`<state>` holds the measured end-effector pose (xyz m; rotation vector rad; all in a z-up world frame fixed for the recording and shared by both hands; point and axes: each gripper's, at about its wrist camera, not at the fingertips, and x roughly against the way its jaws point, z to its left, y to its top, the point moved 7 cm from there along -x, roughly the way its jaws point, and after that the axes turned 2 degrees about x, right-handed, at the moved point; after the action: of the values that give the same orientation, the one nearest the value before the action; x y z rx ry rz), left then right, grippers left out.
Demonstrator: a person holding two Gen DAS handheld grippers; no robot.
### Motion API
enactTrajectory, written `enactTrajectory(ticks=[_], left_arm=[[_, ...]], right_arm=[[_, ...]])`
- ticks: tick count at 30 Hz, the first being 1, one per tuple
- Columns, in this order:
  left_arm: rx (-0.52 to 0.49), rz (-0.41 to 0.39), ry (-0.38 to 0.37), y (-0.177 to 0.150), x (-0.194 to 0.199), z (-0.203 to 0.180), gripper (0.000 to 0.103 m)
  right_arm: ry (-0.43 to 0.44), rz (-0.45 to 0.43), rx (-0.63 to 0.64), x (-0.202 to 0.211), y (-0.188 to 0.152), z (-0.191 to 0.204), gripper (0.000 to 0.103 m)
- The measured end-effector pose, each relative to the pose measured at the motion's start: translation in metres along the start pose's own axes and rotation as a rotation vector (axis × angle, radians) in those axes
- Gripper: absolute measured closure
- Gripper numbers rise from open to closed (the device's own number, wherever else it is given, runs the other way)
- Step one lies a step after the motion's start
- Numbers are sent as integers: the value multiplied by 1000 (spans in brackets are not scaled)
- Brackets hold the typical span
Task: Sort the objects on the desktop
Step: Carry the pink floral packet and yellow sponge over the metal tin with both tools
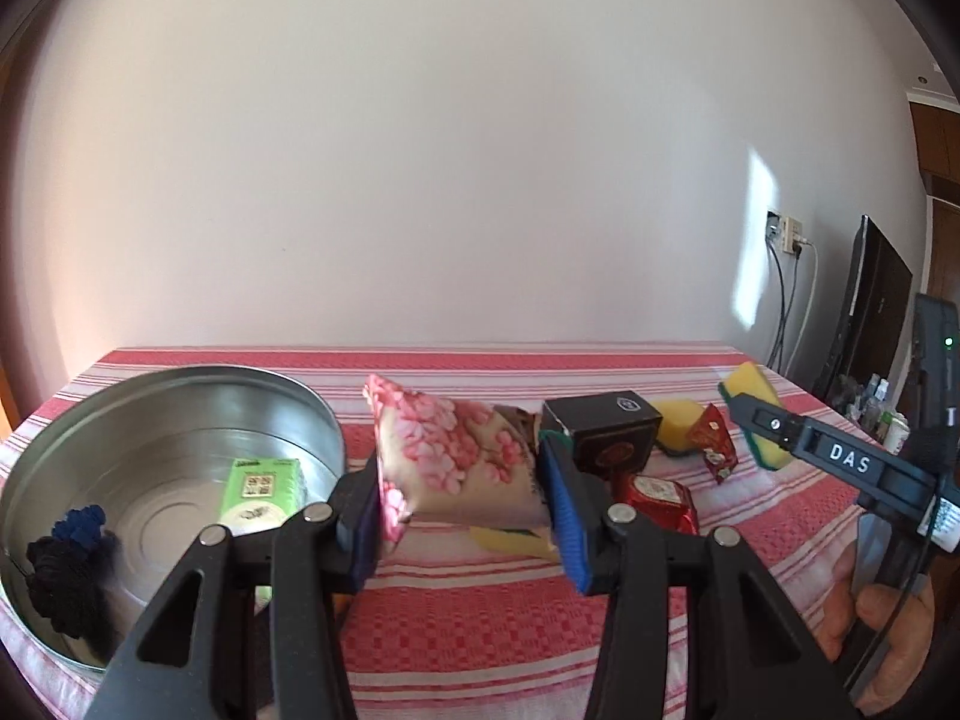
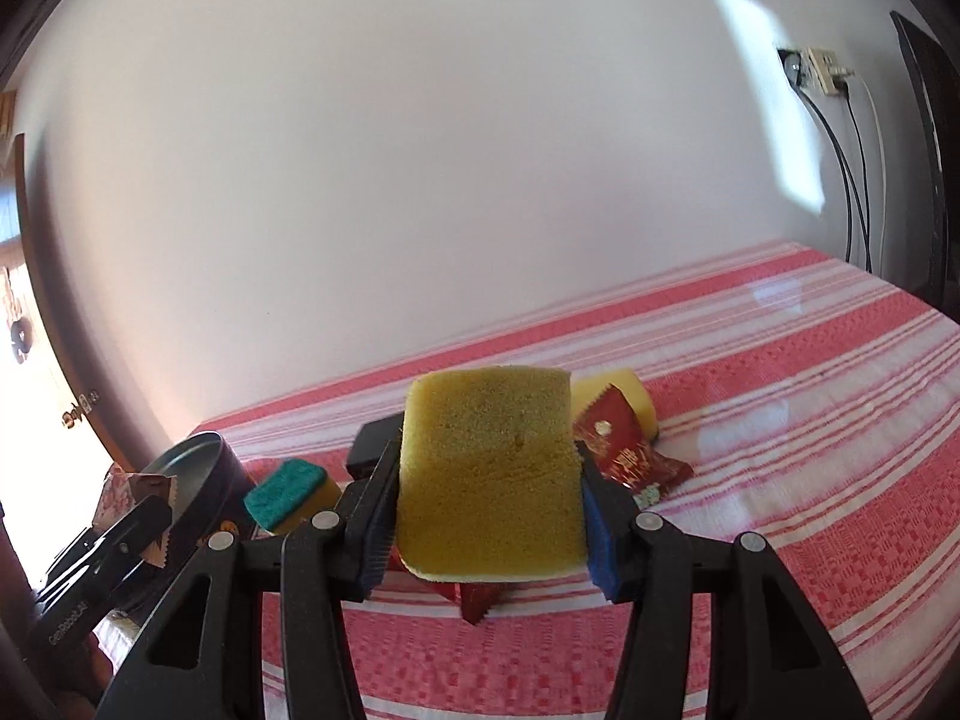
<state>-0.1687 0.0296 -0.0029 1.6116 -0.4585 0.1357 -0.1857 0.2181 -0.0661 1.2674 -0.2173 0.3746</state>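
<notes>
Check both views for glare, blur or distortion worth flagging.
Left wrist view: strong fisheye bending, a sunlight patch on the wall, streaky reflections in the metal tin. Right wrist view: window blown out at left; yellow sponge stays sharp.

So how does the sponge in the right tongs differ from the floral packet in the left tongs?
The sponge is plain yellow and block-shaped with a porous face; the floral packet is a soft pillow pouch printed with pink blossoms. The sponge fills the gap between the right tongs; the packet juts up past the left tongs, tilted, one corner high. Both are clamped between blue pads and lifted off the red striped tablecloth.
</notes>
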Motion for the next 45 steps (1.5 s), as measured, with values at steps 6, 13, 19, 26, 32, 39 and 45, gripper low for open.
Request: enactTrajectory(ticks=[6, 13, 19, 26, 32, 39, 45], left_arm=[[5, -43, 59, 1, 5, 22, 56], [28, -38, 67, 0, 4, 30, 56], [17, -39, 70, -2, 4, 26, 56], [20, -40, 72, -2, 6, 26, 56], [33, -38, 67, -3, 9, 29, 56], [56, -58, 77, 3, 23, 42, 56], [83, -95, 129, 15, 41, 71, 56]], right_arm=[[-3, -109, 103, 1, 2, 55, 48], [-3, -164, 228, 20, -4, 97, 48], [22, -129, 255, 17, -8, 107, 47], [31, -131, 265, 22, -12, 112, 47], [42, -108, 269, 17, -15, 112, 47], [117, -58, 248, 10, -23, 135, 47], [181, -21, 258, 4, -30, 167, 47]])
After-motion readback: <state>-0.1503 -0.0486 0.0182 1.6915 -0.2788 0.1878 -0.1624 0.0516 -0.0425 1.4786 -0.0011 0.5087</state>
